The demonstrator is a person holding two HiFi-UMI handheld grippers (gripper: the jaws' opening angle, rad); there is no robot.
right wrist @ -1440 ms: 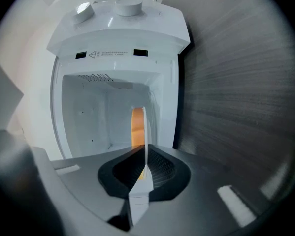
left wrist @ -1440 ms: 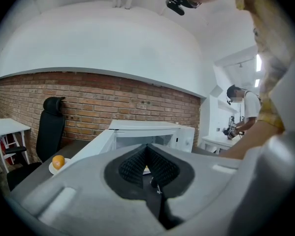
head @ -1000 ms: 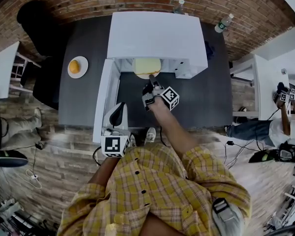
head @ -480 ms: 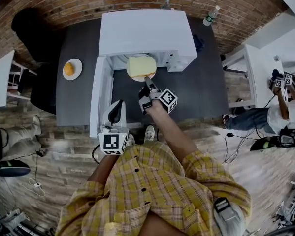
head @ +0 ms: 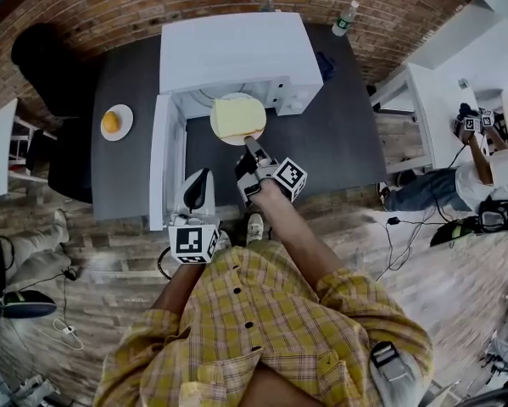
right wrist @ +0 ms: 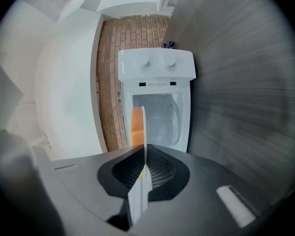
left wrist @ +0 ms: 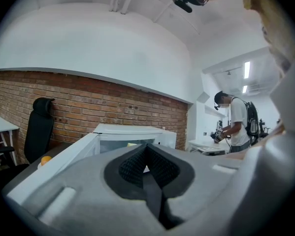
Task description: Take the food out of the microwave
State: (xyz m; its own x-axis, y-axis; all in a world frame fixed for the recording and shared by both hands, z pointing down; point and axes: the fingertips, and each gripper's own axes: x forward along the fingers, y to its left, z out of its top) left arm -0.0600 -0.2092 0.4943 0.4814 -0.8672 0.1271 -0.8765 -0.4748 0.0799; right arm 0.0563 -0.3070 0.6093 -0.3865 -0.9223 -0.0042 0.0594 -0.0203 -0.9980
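**Just outside the microwave [head: 232,53], a plate [head: 235,141] of food pinched by the right gripper [head: 251,145]**

Seen from above, a person in a yellow plaid shirt [head: 270,329] stood at a dark table [head: 355,151] set against a brick wall [head: 109,7]. The white microwave sat at the back of the table, its door [head: 159,164] swung wide open to the left. The round plate carried a pale yellow slab of food [head: 239,115]. It hung just in front of the open cavity, over the table.

The right gripper pointed level toward the microwave and pinched the plate's near rim. Its jaws were closing, tightening on that rim. In the right gripper view, which was rolled onto its side, the plate ran edge-on between the two pads. The food lay on one face of the plate and the cavity showed beyond it.

The left gripper [head: 201,181] hovered just beside the free end of the open door; whether it touched the door could not be told. Its jaws were pressed together, pad against pad.

On the left of the table, well apart from the microwave, a small plate [head: 123,133] held an orange piece of food [head: 110,122]. Two bottles [head: 345,17] stood behind the microwave. A black chair [head: 41,58] stood at the far left. A second person [head: 482,176] stood beside a white table [head: 423,108] at the far right.
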